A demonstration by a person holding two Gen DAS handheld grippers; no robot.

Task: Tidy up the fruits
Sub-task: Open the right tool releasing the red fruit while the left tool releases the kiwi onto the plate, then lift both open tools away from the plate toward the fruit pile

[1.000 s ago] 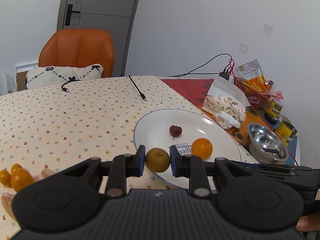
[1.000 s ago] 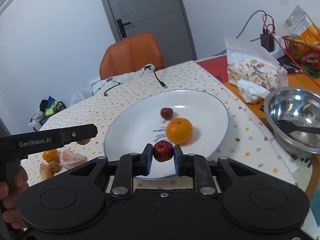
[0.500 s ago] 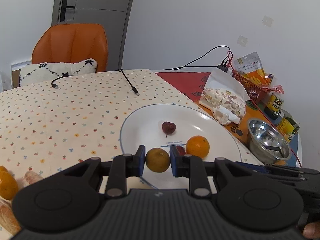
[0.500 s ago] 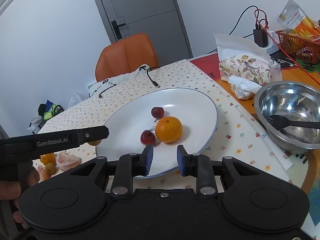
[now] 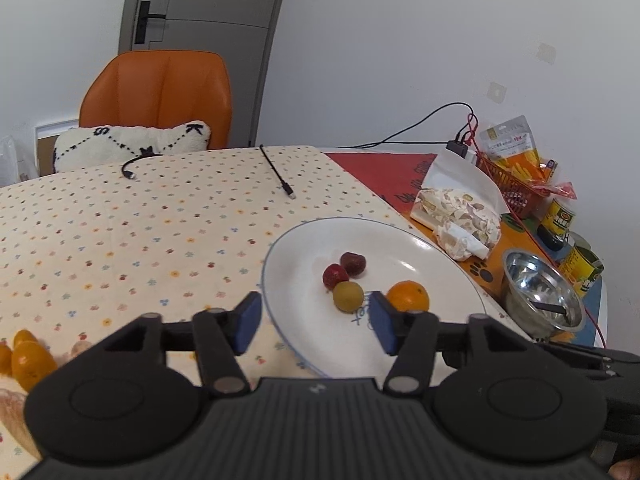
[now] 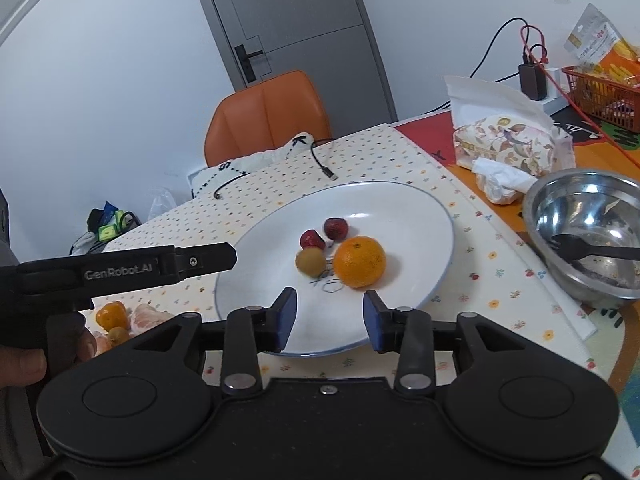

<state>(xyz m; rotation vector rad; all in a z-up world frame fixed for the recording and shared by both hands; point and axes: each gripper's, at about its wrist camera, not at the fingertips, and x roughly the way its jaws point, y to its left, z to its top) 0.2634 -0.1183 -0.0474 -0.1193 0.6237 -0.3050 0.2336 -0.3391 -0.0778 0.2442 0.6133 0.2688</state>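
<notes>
1. Left gripper: the jaws are opening and nothing is pressed between them. The yellow-green fruit, gripped a second ago, has been let go and now rests on the white plate, just beyond the pads.
2. Right gripper: the jaws are also opening and empty. Its red fruit, clamped a second ago, has been set down beside a second dark red fruit.
3. Plate contents: four fruits are clustered near centre, with the orange at 3 o'clock of the yellow-green one.
4. Judgement: two deliveries are done. More fruits are left on the tablecloth at 9 o'clock of the plate, likely to be fetched next.
</notes>
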